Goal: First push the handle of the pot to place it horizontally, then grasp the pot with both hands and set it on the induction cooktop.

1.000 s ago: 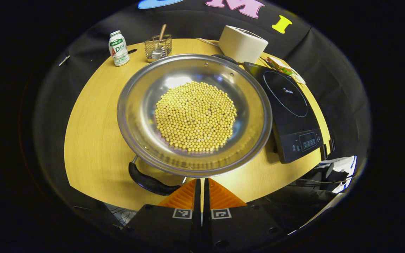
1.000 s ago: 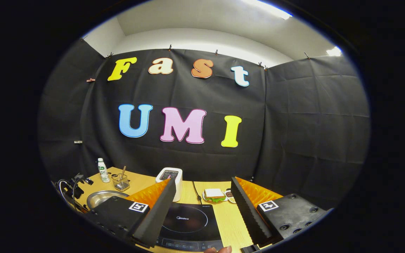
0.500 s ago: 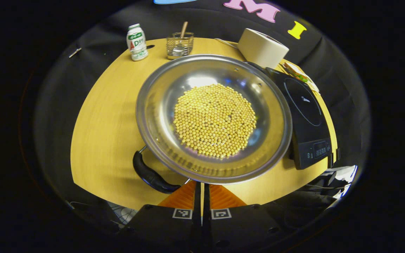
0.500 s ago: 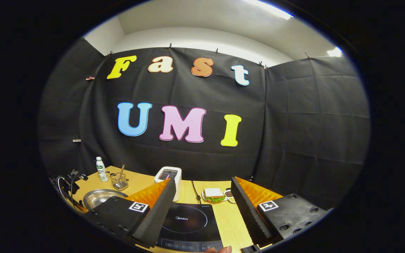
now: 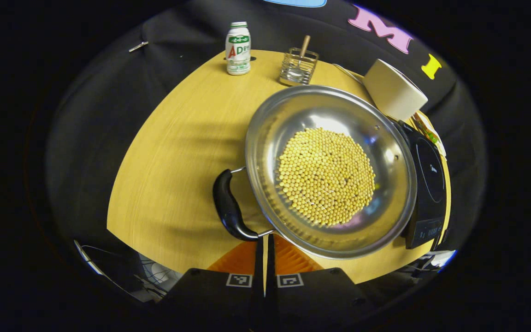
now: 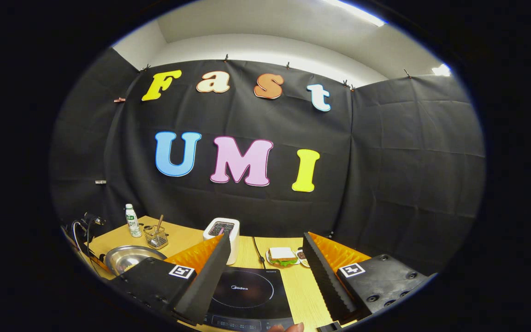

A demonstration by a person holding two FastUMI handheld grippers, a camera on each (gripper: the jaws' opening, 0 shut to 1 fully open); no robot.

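Now, the pot: a wide, shallow stainless-steel pot heaped with small yellow beans sits flat on the round yellow wooden tabletop, just beside the black induction cooktop and not yet on it
Left tongs: clenched, the two orange fingers side by side with nothing between them, tips right at the near end of the pot's black loop handle; closed like this they serve as a blunt pusher, which suits nudging a handle rather than gripping it
Right tongs: released, black-padded fingers well apart, hanging over the cooktop and touching nothing; my guess is they wait there for the two-handed lift
Handle direction: the near handle sticks out of the rim towards the bare side of the tabletop, away from the cooktop
Long axis: the line through this handle and the pot's middle runs roughly towards the cooktop, slightly tilted in the left gripper view; whether it counts as horizontal yet I cannot tell
Far side: any opposite handle is hidden by the rim
Neighbours: a white plastic drink bottle, a small wire-mesh holder with a wooden stick and a cream rounded toaster stand at the back, apart from the pushing side
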